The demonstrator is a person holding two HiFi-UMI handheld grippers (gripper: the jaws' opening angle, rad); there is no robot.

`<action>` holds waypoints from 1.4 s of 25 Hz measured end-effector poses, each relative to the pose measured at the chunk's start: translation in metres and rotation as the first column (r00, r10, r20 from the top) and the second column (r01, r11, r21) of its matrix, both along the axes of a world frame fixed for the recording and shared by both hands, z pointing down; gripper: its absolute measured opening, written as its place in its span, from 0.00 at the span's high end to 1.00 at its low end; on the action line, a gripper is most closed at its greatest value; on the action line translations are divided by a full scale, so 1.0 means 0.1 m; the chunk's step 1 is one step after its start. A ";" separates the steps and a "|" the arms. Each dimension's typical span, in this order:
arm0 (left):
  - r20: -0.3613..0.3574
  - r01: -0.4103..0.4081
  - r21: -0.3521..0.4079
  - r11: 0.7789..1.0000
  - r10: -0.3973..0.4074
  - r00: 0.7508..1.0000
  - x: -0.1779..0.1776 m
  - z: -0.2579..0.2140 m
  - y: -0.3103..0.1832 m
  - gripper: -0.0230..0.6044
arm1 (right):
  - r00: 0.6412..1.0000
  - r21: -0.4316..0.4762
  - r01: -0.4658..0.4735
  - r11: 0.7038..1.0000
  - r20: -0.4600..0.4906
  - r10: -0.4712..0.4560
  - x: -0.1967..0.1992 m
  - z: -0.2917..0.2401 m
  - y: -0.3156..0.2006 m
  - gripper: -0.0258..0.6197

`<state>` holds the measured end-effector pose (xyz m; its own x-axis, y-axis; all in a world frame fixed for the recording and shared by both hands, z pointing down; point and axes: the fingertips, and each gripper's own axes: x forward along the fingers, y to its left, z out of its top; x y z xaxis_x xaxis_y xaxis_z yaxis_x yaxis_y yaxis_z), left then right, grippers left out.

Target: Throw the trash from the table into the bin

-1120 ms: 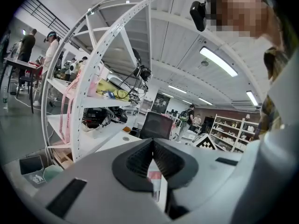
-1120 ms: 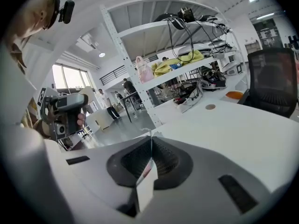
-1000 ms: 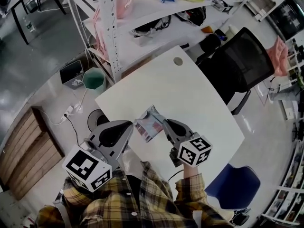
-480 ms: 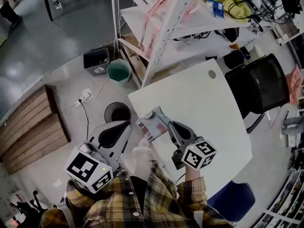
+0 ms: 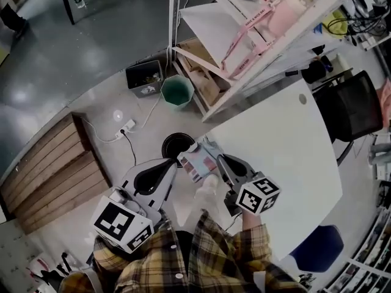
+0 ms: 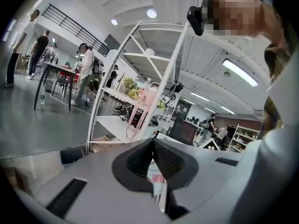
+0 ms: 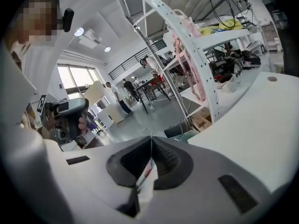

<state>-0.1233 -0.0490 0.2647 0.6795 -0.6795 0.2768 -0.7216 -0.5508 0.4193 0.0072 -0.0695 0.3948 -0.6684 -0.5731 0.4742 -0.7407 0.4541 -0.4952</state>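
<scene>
A crumpled pink-and-white wrapper (image 5: 197,159) hangs in the air between both grippers, past the left edge of the white table (image 5: 287,145) and just beside a round black bin (image 5: 174,144) on the floor. My right gripper (image 5: 219,159) is shut on the wrapper's right side. Its thin edge (image 7: 145,171) shows between the closed jaws (image 7: 151,139). My left gripper (image 5: 175,166) meets the wrapper's left corner. In the left gripper view the jaws (image 6: 153,141) are closed and the wrapper (image 6: 157,178) shows in the gap behind them.
A green bucket (image 5: 178,92) and a black box (image 5: 144,78) stand on the floor by a white shelf rack (image 5: 244,54). A power strip (image 5: 125,127) with cables lies left of the bin. Wooden boards (image 5: 49,176) lie far left, a black chair (image 5: 357,105) far right.
Both grippers have carried the wrapper off the table toward its left edge. The black bin, once well left of them, now lies just beside the wrapper.
</scene>
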 end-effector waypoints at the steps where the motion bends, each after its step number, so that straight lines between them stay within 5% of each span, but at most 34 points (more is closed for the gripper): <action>1: -0.001 -0.007 -0.008 1.000 0.007 1.000 -0.13 0.05 -0.03 0.95 | 1.000 -0.008 0.000 1.000 -0.004 0.000 -0.14 0.06 -0.02 0.96; 12: -0.011 -0.114 -0.141 0.984 0.113 0.993 -0.85 0.80 -0.23 0.95 | 0.994 -0.091 -0.087 0.992 -0.075 0.080 -0.99 0.98 -0.30 0.96; 25: -0.027 -0.053 -0.171 0.984 0.049 0.998 -0.87 1.80 -0.66 0.95 | 0.982 -0.183 -0.148 0.972 -0.146 0.122 -0.89 2.22 -0.54 0.96; 35: -0.002 0.021 -0.268 0.963 -0.022 1.000 -0.72 2.93 -0.48 0.95 | 0.973 -0.216 -0.185 0.959 -0.181 0.147 -0.68 3.47 -0.48 0.96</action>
